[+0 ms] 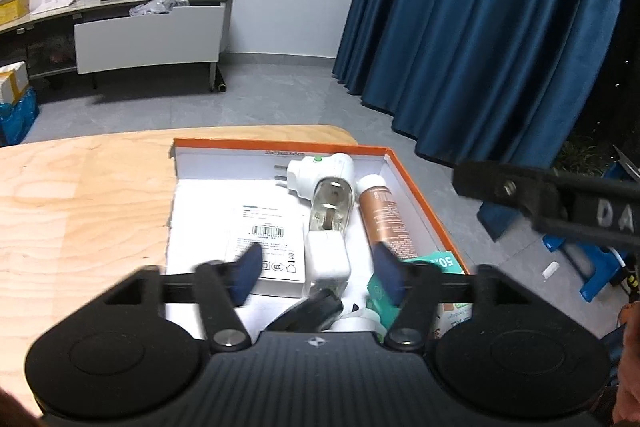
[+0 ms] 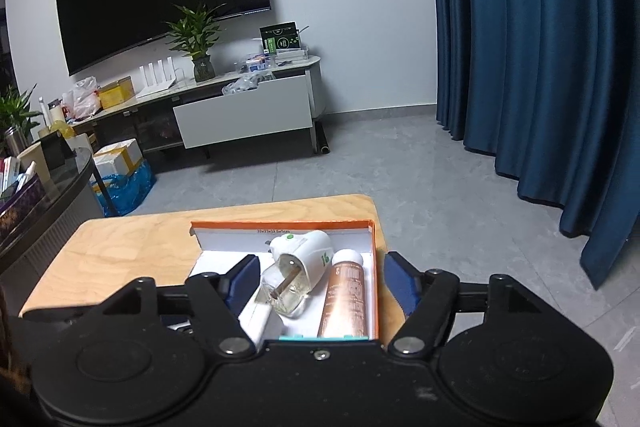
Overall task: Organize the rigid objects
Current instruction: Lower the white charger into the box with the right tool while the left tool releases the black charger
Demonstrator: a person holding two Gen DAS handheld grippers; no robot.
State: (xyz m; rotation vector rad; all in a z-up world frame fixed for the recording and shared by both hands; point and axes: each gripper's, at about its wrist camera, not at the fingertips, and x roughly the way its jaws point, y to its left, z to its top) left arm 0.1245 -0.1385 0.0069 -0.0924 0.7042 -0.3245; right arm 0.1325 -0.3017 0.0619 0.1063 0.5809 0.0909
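Left wrist view: left gripper (image 1: pixel 318 273) released, jaws apart over orange-rimmed box (image 1: pixel 416 183) on wooden table (image 1: pixel 80 195).
Box contents: white carton (image 1: pixel 240 227), plug-in vaporizer (image 1: pixel 330 195), copper tube (image 1: pixel 382 219).
Right wrist view: right gripper (image 2: pixel 326 281) released, empty.

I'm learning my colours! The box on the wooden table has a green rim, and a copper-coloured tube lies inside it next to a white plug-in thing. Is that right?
Almost. The box's rim is orange, not green, as the right wrist view shows clearly. The rest holds: the copper-coloured tube lies inside the box on the wooden table, next to the white plug-in device.
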